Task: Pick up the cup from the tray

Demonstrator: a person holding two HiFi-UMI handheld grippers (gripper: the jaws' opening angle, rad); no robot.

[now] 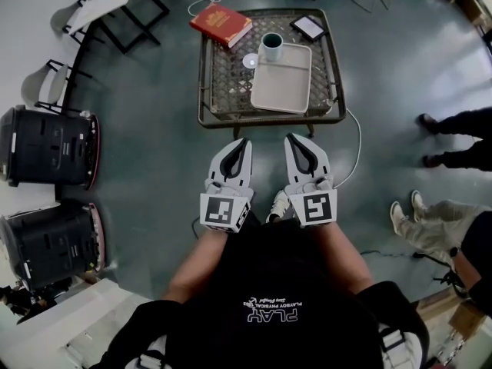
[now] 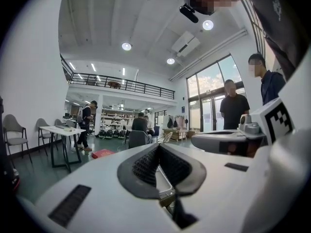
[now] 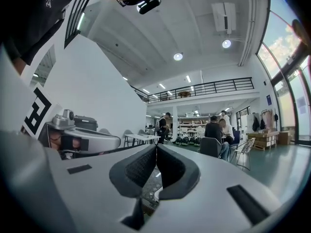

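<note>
Both tools are clenched and empty. The left tool and the right tool hang side by side close to your body, short of the near edge of the desk. The cup stands upright at the far left corner of the tray, well ahead of both tools and roughly on the line between them. Neither hand is clearly nearer. The tray's long axis runs away from you. Release the chosen tool before reaching over the tray.
</note>
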